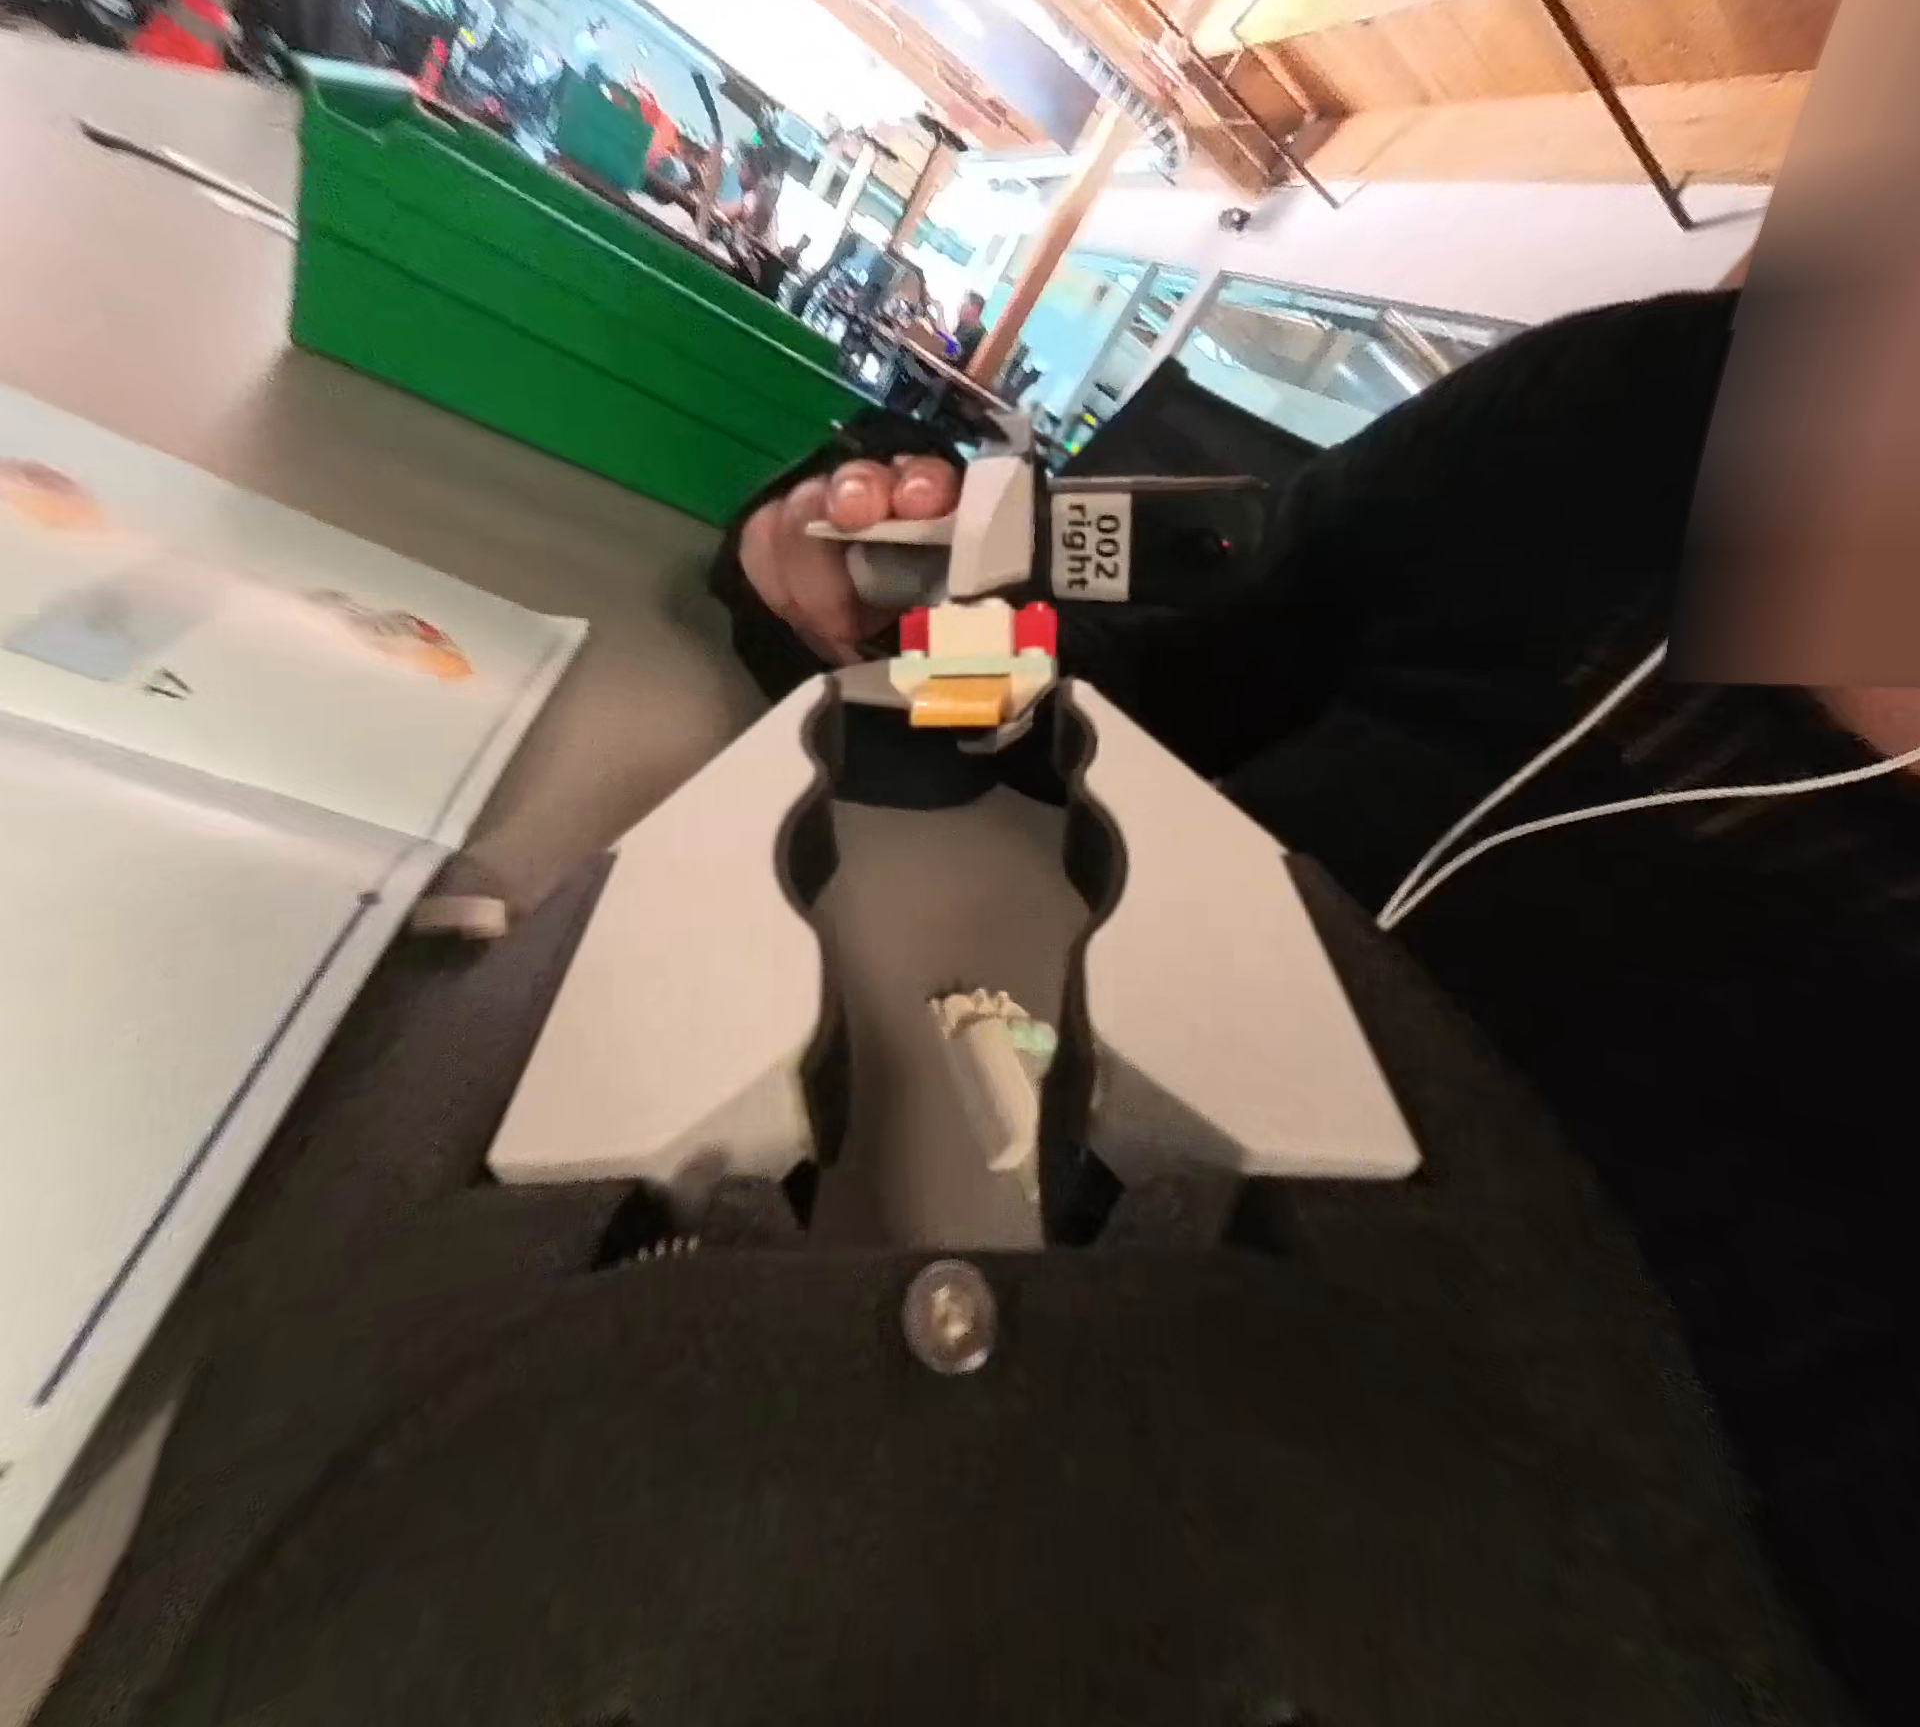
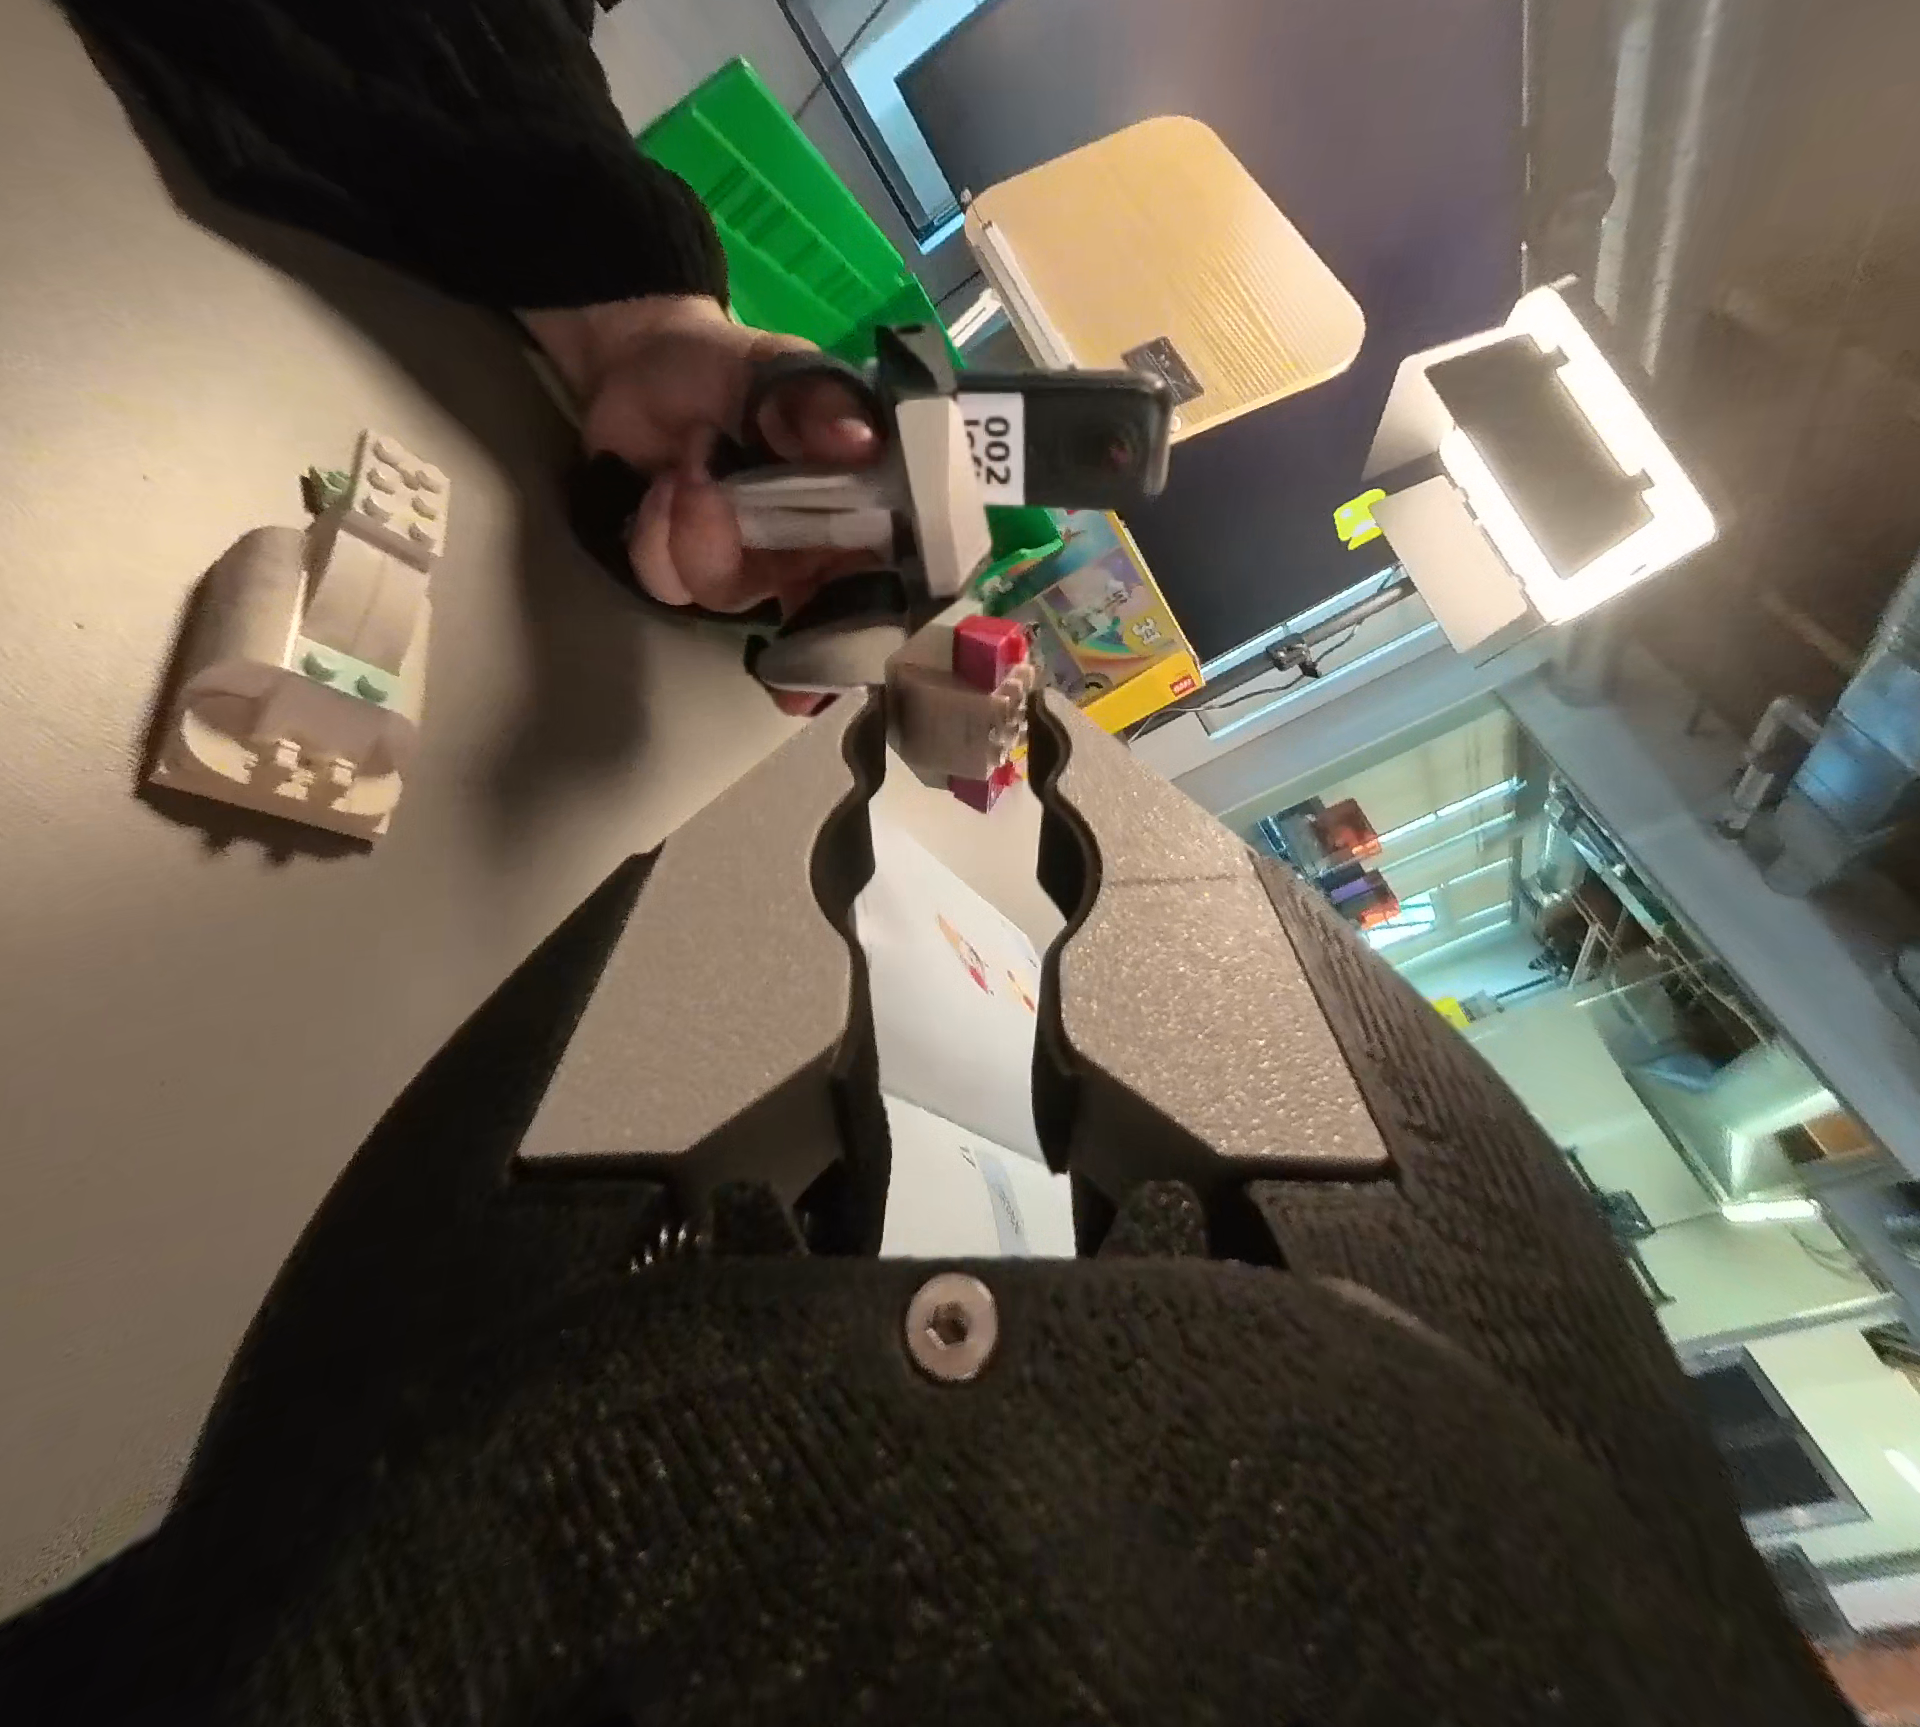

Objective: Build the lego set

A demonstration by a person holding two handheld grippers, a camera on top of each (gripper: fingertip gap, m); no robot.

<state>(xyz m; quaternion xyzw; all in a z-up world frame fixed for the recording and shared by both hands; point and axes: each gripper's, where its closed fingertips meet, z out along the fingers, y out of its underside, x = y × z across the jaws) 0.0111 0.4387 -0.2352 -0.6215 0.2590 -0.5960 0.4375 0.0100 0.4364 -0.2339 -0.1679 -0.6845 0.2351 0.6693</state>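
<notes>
Right gripper (image 2: 956,727): fingertips closing on a small lego piece (image 2: 961,716), grey with magenta bricks and studs showing, held off the table.
Left gripper (image 2: 940,482): sitting just beyond the piece, a hand (image 2: 675,430) in a black sleeve wrapping its handle; jaw state not readable.
Table (image 2: 156,430): white lego build (image 2: 301,649) with pale green parts lying far left, well apart from both grippers.
Background: green bin (image 2: 779,223) behind the hand; colourful lego box (image 2: 1101,628) right of it.
Below fingers: open instruction booklet (image 2: 956,950) showing through the gap.
</notes>
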